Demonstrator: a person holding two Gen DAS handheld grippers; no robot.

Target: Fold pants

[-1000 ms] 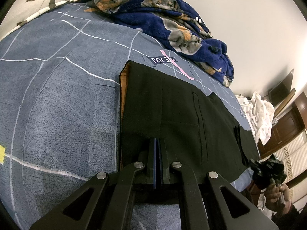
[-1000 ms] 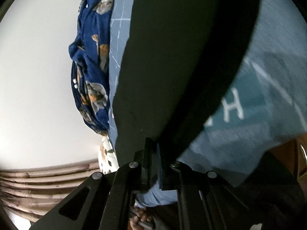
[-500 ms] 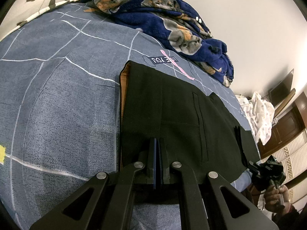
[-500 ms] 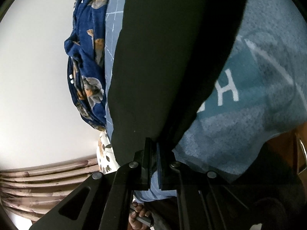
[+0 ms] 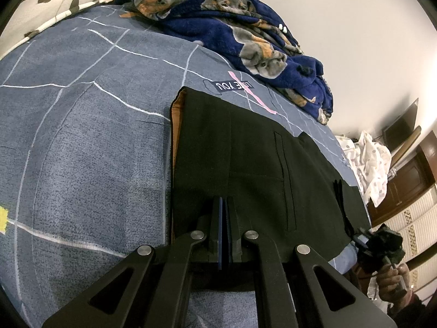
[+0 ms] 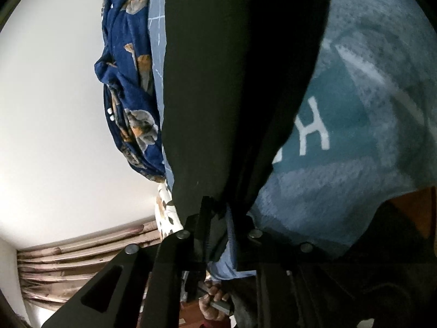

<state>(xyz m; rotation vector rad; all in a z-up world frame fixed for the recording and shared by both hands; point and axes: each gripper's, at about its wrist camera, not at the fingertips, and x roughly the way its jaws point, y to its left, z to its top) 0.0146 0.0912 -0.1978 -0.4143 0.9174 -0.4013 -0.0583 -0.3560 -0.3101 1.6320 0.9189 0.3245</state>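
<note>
On bed [image 5: 82,150]: pants [image 5: 240,158], tongs [image 5: 224,205] pinched.

The right black two-finger gripper [image 6: 221,213] has its jaws parted around a bunched edge of the black fabric pants [image 6: 232,82], which lie across the blue-grey patterned bedsheet [image 6: 355,150] (white letter H printed). A navy dog-print fleece blanket [image 6: 128,95] lies beyond.

Black pants [image 5: 245,158] lie flat on the bed, spread ahead of the left gripper [image 5: 224,232], whose closed fingers pinch their near edge. An orange lining shows along their left edge, a welt pocket right of centre.
</note>
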